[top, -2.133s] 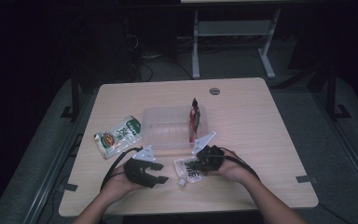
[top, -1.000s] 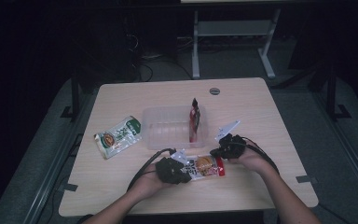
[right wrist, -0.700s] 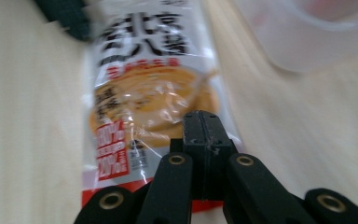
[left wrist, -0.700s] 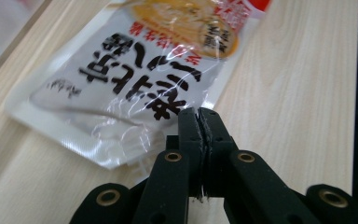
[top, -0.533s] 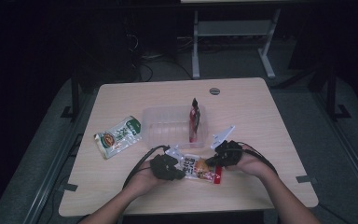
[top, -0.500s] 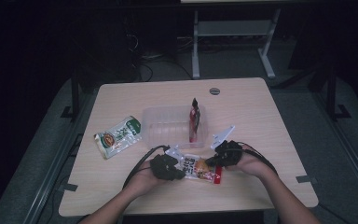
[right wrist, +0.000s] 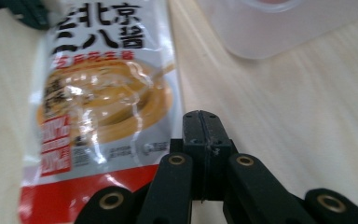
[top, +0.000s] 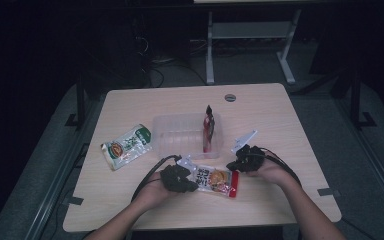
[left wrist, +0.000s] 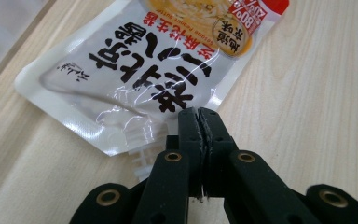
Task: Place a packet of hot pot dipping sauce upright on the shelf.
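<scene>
A white and red sauce pouch (top: 213,179) printed with a noodle picture lies flat on the wooden table (top: 280,115), between my two grippers. My left gripper (top: 194,185) is at the pouch's left end. In the left gripper view its jaws (left wrist: 199,114) are pressed together, with their tips over the pouch's (left wrist: 144,60) clear sealed edge and nothing visibly between them. My right gripper (top: 232,167) is at the pouch's red right end. In the right gripper view its jaws (right wrist: 201,116) are shut and stand just beside the pouch's (right wrist: 102,93) edge, over bare wood.
A clear plastic container (top: 180,136) stands behind the pouch with a dark red packet (top: 208,131) upright against its right wall. A green snack packet (top: 126,146) lies to the left. A round grommet (top: 230,97) sits near the far edge.
Since two seconds ago both hands have shifted right and the pouch now lies crosswise between the grippers. Over the last half second hardly anything has moved.
</scene>
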Tool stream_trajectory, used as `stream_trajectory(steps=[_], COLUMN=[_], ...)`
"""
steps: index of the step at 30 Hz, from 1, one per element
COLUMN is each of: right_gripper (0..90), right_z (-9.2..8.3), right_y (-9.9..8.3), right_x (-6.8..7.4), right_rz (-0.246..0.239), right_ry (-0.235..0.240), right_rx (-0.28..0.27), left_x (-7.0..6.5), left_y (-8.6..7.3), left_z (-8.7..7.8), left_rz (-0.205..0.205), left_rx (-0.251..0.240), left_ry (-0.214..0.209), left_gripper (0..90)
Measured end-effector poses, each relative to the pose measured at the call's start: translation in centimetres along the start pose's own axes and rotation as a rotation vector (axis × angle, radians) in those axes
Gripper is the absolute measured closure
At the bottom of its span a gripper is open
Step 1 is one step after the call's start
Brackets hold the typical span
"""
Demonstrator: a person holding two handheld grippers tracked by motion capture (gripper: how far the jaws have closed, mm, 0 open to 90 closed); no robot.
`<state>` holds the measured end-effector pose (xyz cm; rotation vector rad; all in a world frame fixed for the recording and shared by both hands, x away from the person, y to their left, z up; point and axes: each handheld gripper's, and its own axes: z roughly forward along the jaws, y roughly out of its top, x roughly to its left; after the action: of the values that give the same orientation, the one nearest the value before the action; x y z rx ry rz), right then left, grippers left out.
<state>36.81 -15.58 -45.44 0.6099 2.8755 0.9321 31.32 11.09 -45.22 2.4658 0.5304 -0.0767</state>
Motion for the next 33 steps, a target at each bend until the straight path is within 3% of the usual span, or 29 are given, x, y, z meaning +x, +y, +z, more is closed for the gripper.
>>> stream_trajectory(steps=[5, 7, 8, 9, 12, 17, 18, 20, 22, 26, 30, 33], right_gripper=[90.0, 90.0, 90.0, 90.0, 90.0, 90.0, 90.0, 90.0, 90.0, 90.0, 90.0, 90.0], right_z=[0.1, 0.2, 0.4, 0.4, 0.7, 1.1, 1.4, 1.5, 1.9, 2.2, 3.1, 3.5], right_y=[-0.1, -0.1, 0.0, 0.0, 0.3, 0.6, 0.8, 0.9, 1.3, 1.9, 2.7, 3.0], right_x=[0.2, 0.4, 0.7, 0.7, 1.7, 2.7, 3.2, 3.5, 4.4, 5.4, 6.9, 7.8], right_rz=[-0.008, -0.013, -0.024, -0.024, -0.064, -0.1, -0.129, -0.133, -0.169, -0.192, -0.248, -0.25], right_ry=[0.038, 0.061, 0.101, 0.101, 0.174, 0.233, 0.266, 0.281, 0.312, 0.325, 0.349, 0.364], right_rx=[0.01, 0.015, 0.022, 0.022, 0.035, 0.044, 0.044, 0.049, 0.054, 0.057, 0.03, 0.019], left_x=[0.3, 0.4, 0.5, 0.5, 0.5, 0.5, 0.6, 0.7, 0.8, 0.9, 0.8, 0.7], left_y=[-0.1, -0.2, -0.2, -0.2, -0.2, -0.2, -0.3, -0.3, -0.4, -0.5, -0.4, -0.3], left_z=[-0.1, -0.2, -0.3, -0.3, -0.3, -0.5, -0.6, -0.6, -0.7, -0.9, -0.8, -0.7], left_rz=[-0.006, -0.013, -0.014, -0.014, -0.011, -0.01, -0.015, -0.016, -0.028, -0.035, -0.039, -0.04], left_rx=[0.0, -0.001, -0.002, -0.002, -0.003, -0.006, -0.009, -0.009, -0.012, -0.024, -0.028, -0.036], left_ry=[0.011, 0.014, 0.013, 0.013, 0.012, 0.013, 0.015, 0.014, 0.012, 0.011, 0.01, 0.01], left_gripper=[88.2, 88.2, 88.2, 88.2, 88.2, 88.2, 88.3, 88.3, 88.3, 88.5, 88.5, 88.8])
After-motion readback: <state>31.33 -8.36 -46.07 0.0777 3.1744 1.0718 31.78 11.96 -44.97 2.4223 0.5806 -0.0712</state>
